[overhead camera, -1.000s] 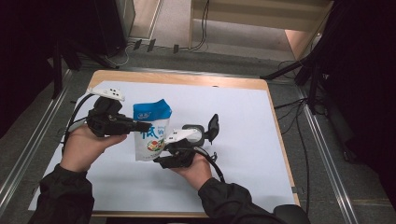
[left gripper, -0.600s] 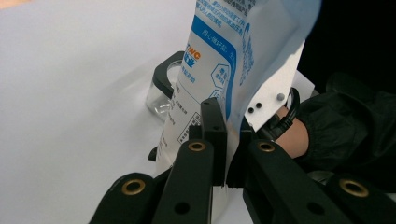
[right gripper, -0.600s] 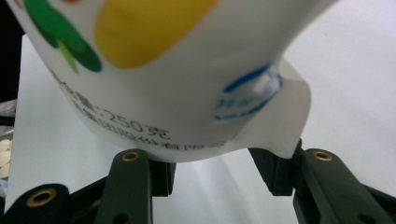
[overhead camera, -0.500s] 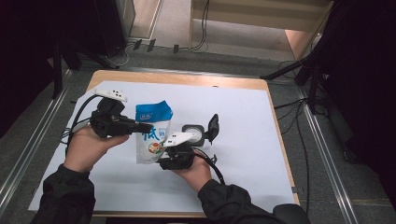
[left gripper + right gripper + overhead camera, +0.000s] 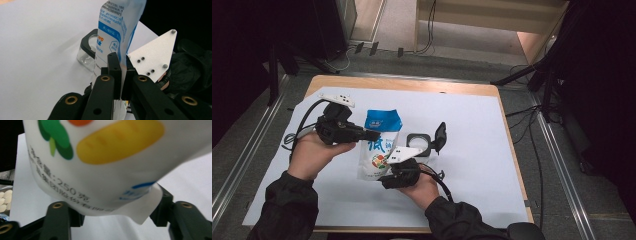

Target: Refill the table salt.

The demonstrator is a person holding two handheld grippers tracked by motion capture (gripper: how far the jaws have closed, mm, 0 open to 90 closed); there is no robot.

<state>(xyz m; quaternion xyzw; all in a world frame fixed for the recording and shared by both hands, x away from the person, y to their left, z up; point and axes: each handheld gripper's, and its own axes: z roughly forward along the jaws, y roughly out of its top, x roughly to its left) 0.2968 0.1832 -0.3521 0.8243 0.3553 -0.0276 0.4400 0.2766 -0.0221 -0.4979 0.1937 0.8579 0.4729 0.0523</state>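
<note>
A blue-and-white pouch (image 5: pixel 379 142) stands tilted over the white sheet, printed with lettering and food pictures. My left gripper (image 5: pixel 371 135) comes in from the left and is shut on the pouch's side edge (image 5: pixel 115 32), which is pinched between its pads (image 5: pixel 115 72). My right gripper (image 5: pixel 384 179) sits at the pouch's bottom end. In the right gripper view the pouch's base (image 5: pixel 100 165) lies between that gripper's (image 5: pixel 116 220) wide jaws. Those jaws have just been opening, and the pads do not visibly press on the pouch.
A clear jar with a black square rim (image 5: pixel 419 145) and its hinged lid (image 5: pixel 440 137) swung open stands just right of the pouch, also behind it in the left gripper view (image 5: pixel 87 50). The white sheet (image 5: pixel 472 165) covers the wooden table (image 5: pixel 412 85).
The right hand has shifted slightly toward the near edge, to the pouch's bottom end. The left gripper has kept its hold on the pouch and stayed in place.
</note>
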